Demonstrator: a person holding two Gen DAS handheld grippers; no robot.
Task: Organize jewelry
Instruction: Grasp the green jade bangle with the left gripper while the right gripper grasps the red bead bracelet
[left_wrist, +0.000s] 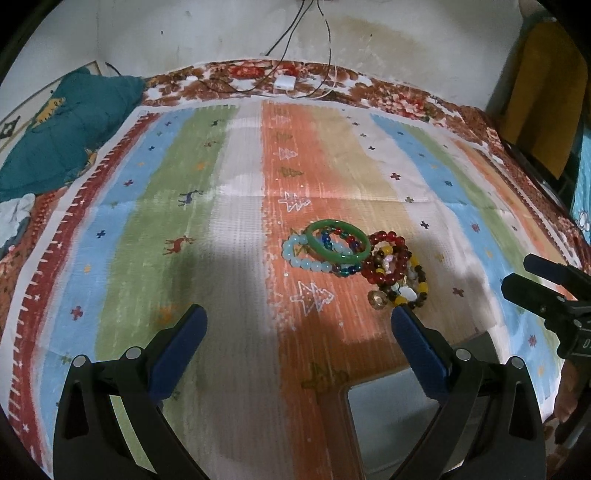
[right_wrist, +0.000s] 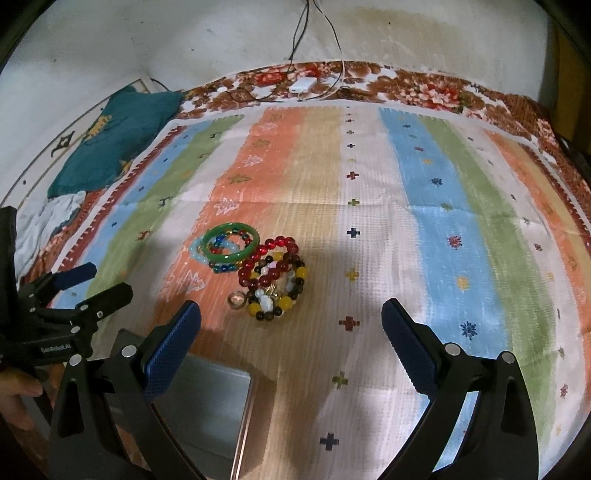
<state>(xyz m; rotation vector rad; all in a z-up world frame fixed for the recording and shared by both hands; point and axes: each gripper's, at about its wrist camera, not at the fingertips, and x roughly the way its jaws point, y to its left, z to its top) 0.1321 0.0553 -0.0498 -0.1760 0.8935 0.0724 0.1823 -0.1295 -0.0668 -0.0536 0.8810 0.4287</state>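
Both tools, left tool (left_wrist: 297, 326) and right tool (right_wrist: 291, 319), gape wide and empty, likely poised to pick. The bracelets (left_wrist: 354, 258) lie heaped mid-frame on the striped cloth (left_wrist: 240, 177); the open box (right_wrist: 207, 402) waits at the lower edge, probably to receive them.

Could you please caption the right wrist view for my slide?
Open right gripper hovers near a bracelet pile on a striped cloth.
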